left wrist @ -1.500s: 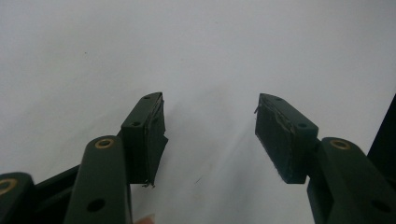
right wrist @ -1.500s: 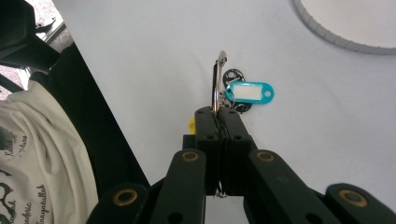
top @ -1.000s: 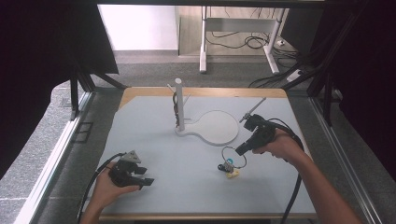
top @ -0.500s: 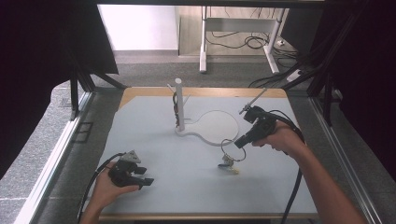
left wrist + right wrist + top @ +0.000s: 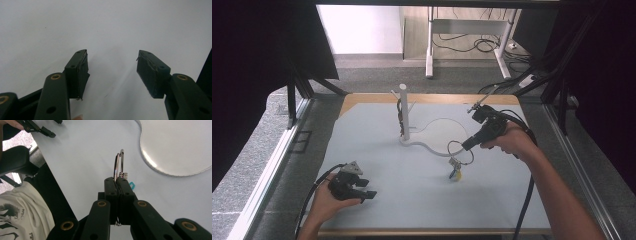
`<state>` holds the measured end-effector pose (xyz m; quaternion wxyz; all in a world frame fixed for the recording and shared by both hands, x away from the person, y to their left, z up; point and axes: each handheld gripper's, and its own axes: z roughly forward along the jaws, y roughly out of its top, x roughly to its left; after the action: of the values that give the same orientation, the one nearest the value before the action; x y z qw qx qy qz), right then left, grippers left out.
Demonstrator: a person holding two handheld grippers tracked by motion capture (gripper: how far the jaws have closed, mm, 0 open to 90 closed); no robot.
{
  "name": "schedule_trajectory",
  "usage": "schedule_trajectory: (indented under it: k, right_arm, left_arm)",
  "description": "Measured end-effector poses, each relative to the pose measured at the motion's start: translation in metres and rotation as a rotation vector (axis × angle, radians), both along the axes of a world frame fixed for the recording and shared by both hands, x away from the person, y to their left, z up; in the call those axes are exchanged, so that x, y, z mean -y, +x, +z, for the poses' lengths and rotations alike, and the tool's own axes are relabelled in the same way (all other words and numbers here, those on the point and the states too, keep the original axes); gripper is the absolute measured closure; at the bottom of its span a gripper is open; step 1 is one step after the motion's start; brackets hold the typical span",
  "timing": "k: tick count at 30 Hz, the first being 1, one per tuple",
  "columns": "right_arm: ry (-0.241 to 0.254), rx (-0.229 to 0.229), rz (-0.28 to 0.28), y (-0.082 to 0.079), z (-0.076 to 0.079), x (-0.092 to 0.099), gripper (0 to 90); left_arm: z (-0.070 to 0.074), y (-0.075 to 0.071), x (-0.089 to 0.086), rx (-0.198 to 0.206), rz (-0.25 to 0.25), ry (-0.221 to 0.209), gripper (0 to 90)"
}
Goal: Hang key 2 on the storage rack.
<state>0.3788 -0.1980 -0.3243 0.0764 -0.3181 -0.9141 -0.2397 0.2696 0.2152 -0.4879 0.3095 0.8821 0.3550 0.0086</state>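
Note:
My right gripper [image 5: 465,146] is shut on a metal key ring [image 5: 460,152], held above the table's middle right. Small charms, one blue and yellow [image 5: 455,173], dangle from the ring close to the table top. In the right gripper view the ring [image 5: 118,165] sticks up edge-on from between the closed pads, with a teal bit [image 5: 132,185] beside them. A white stand has an upright post [image 5: 403,111] and a flat rounded base [image 5: 439,129] just behind the ring. My left gripper [image 5: 366,191] rests on the table near the front left, open and holding nothing [image 5: 112,72].
The pale grey mat [image 5: 412,200] covers a wooden table [image 5: 362,98] framed by black curtains. Something dark and thin hangs on the stand's post [image 5: 400,116]. A cable [image 5: 526,200] trails from the right gripper along the forearm. The stand's base [image 5: 175,150] lies right of the ring.
My right gripper has risen and drawn back toward the stand with the key ring, lifting the charms off their earlier spot. The left gripper has stayed put.

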Motion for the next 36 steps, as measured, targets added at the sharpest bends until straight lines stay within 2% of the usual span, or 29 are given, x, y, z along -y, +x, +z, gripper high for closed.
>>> schedule_trajectory:
  k: [11, 36]
  right_arm:
    - [0.004, 0.017, -0.014, 0.009, 0.009, -0.003, 87.9]
    - [-0.002, 0.023, -0.04, 0.031, 0.021, -0.015, 88.0]
  left_arm:
    - [0.0, 0.0, -0.001, -0.002, 0.001, -0.004, 42.9]
    - [0.001, 0.0, -0.004, -0.001, 0.011, -0.014, 42.8]
